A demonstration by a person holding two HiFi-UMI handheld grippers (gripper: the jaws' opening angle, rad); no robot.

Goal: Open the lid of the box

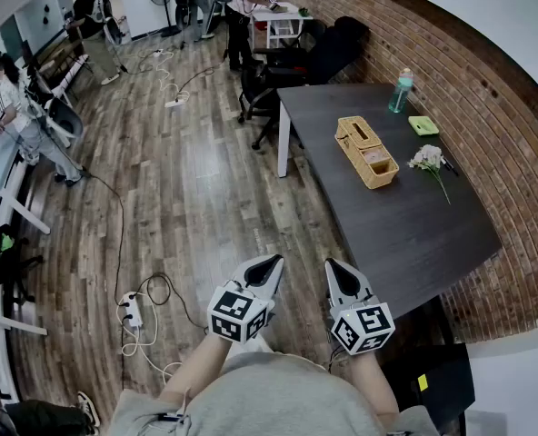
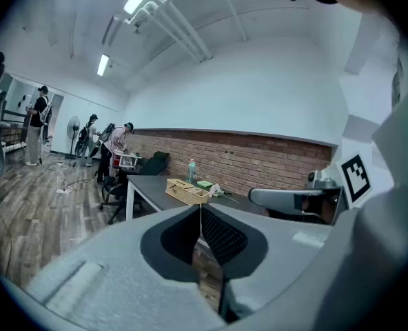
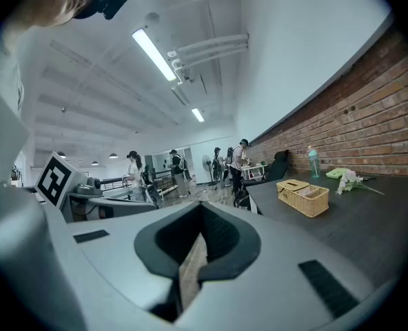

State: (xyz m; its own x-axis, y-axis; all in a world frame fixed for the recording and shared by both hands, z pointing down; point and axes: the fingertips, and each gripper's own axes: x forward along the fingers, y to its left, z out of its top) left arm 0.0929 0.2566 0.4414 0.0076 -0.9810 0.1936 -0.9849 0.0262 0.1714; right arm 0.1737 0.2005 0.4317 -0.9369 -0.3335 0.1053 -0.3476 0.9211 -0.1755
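A woven wicker box (image 1: 366, 152) lies on the dark table (image 1: 405, 234), well ahead of both grippers; its far half carries a slotted lid. The same box shows small in the left gripper view (image 2: 185, 190) and in the right gripper view (image 3: 302, 196). My left gripper (image 1: 273, 262) and right gripper (image 1: 334, 267) hang side by side over the wooden floor, short of the table's near edge, close to the person's body. Both are shut with nothing between the jaws, as the left gripper (image 2: 200, 209) and right gripper (image 3: 202, 234) show in their own views.
On the table beyond the box stand a teal bottle (image 1: 401, 90), a green pad (image 1: 423, 125) and a bunch of white flowers (image 1: 429, 160). Black office chairs (image 1: 278, 71) crowd the table's far end. A power strip (image 1: 131, 310) with cables lies on the floor to the left. Several people stand at the back.
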